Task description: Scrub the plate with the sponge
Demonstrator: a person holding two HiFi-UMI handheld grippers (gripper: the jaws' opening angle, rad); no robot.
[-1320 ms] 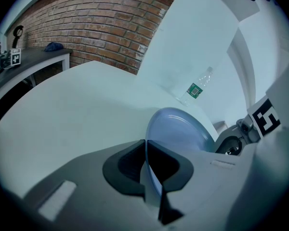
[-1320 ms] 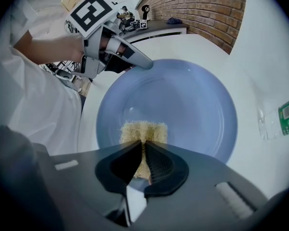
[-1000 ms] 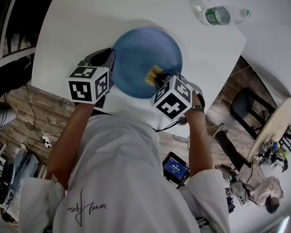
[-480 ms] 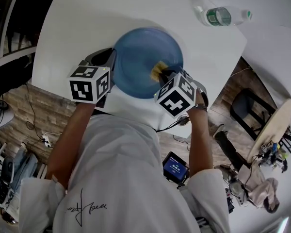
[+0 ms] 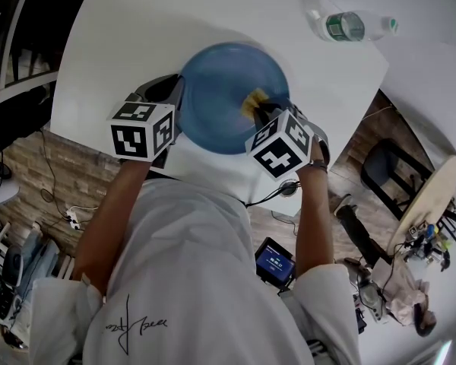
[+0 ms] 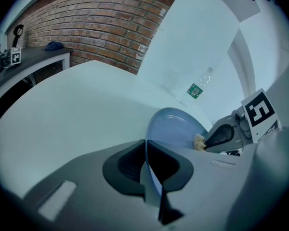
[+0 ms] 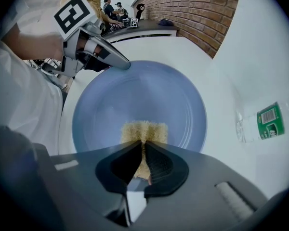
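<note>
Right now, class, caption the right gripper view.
Right gripper holds yellow sponge on blue plate; left gripper grips rim.

We are viewing a blue plate [image 5: 228, 82] on a white table [image 5: 137, 29]. We are seeing a yellow sponge [image 7: 144, 131]. The left gripper [image 6: 147, 165] and right gripper [image 7: 142, 160] are showing grey, with black around the jaws. Their cubes [image 5: 140, 131] are showing black-and-white square patterns. The bottle [image 5: 342, 25] is showing clear with a green label. The wall [image 6: 96, 23] is showing red-brown brick.
</note>
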